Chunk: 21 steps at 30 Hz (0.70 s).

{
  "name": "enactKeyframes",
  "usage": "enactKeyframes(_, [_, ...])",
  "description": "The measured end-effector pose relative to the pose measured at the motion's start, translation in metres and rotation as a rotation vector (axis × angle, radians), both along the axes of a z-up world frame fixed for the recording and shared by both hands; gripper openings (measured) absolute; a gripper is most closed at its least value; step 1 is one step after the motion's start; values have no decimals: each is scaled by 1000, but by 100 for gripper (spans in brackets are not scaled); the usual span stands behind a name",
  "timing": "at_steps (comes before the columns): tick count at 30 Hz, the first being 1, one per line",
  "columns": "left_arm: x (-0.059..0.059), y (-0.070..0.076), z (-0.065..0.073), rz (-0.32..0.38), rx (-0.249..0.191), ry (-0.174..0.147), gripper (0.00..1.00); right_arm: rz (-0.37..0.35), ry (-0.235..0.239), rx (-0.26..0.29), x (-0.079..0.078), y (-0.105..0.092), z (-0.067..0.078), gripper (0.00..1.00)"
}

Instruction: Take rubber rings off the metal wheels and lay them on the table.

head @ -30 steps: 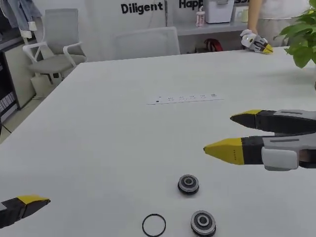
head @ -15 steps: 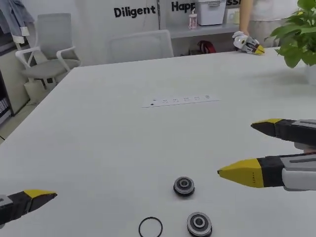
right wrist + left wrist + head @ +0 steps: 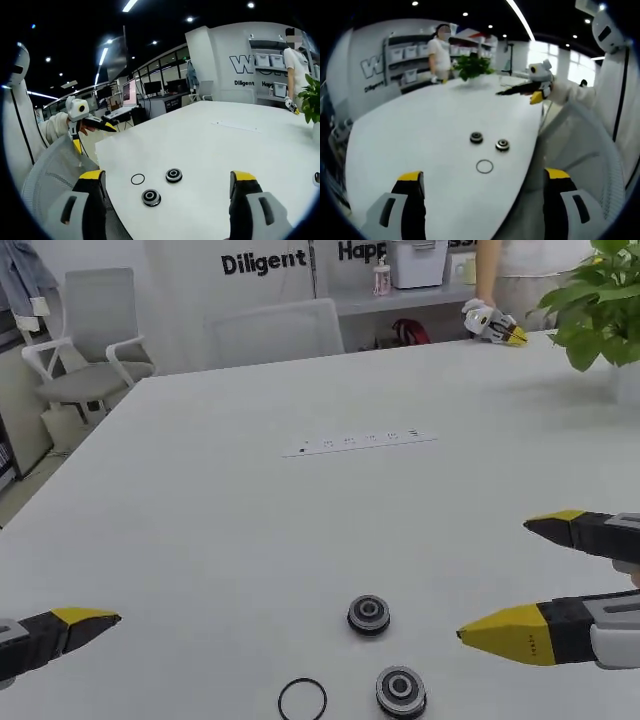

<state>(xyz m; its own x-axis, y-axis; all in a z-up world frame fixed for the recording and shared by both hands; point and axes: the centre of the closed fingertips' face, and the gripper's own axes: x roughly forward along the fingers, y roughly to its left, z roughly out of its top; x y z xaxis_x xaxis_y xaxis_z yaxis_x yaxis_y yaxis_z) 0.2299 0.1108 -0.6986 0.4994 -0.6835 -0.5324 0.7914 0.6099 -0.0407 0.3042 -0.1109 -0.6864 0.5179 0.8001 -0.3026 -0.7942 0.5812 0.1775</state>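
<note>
Looking down at the white table (image 3: 250, 490), which takes up most of the head view, far edge running across the top of the frame. Beyond it, upper left, a grey chair (image 3: 90, 340); a 2nd chair (image 3: 275, 330) is pushed to the far edge at top centre. A green plant (image 3: 600, 300) sits in the upper right corner. A person (image 3: 440, 55) stands at the far side, seen in the upper left of the left gripper view.

My right gripper (image 3: 492, 580) comes in from the right edge of the head view, lower right. Its long axis runs approx. across the frame, yellow tips pointing frame-left, jaws spread wide w/ nothing between them. My left gripper (image 3: 483, 175) is also spread wide and empty. In the head view one of its jaws pokes in at the lower left edge, tip pointing frame-right.

An outlet strip (image 3: 360, 443) lies flat in the tabletop, centre of the frame, long axis left-right.

Two metal wheels sit at bottom centre of the head view, both lying flat w/ the bore facing up. The far wheel (image 3: 368, 614) is above the near wheel (image 3: 400, 691), which sits a bit to its right; they're close but apart. Both show a dark outer band.

One loose rubber ring (image 3: 302, 700) lies flat on the table at the bottom edge, opening up, just left of the near wheel, not touching it. Both grippers are well apart from all three.
</note>
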Motion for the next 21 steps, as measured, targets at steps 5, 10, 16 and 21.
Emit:
enactKeyframes(5, [3, -7, 13, -24, -14, -19, 100, -6, 29, 1, -6, 1, -14, 96])
enactKeyframes(10, [9, -21, 32, -73, -24, -72, 100, -1, 53, -1, -10, 3, -23, 95])
enactKeyframes(16, [18, -38, 48, -124, -4, -125, 100, -1, 62, 13, -13, 4, -25, 94])
enactKeyframes(21, [22, -54, 58, -158, -41, -139, 100, -1, 68, 6, -15, 0, -30, 93])
